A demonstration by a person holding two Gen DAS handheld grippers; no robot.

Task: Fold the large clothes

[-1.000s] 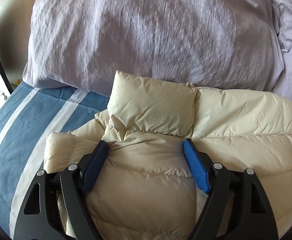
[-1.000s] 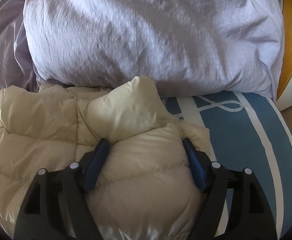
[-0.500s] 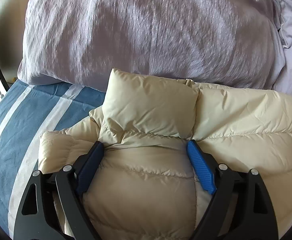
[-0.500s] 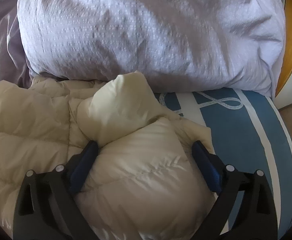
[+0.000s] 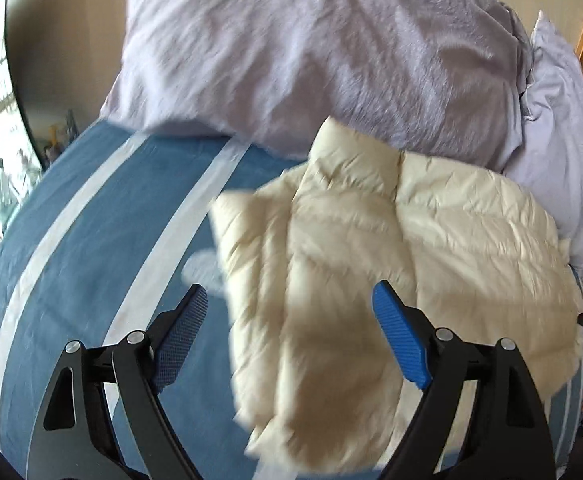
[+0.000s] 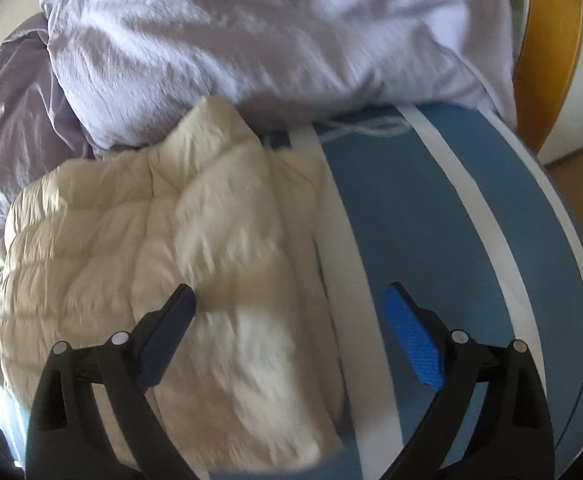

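Note:
A cream quilted puffer jacket [image 5: 391, 264] lies folded on the blue bed sheet, its top edge against the lilac pillows. It also shows in the right wrist view [image 6: 179, 248]. My left gripper [image 5: 291, 332] is open and empty, raised above the jacket's left edge. My right gripper [image 6: 291, 328] is open and empty, raised above the jacket's right edge. Neither gripper touches the jacket.
Two lilac pillows [image 5: 323, 48] [image 6: 275, 28] lie along the head of the bed. The blue sheet with white stripes [image 5: 91, 240] [image 6: 443, 220] extends on both sides of the jacket. A wooden headboard edge [image 6: 547, 48] stands at the far right.
Both grippers have let go of the jacket, opened wider and pulled back and up. The jacket now lies free on the bed.

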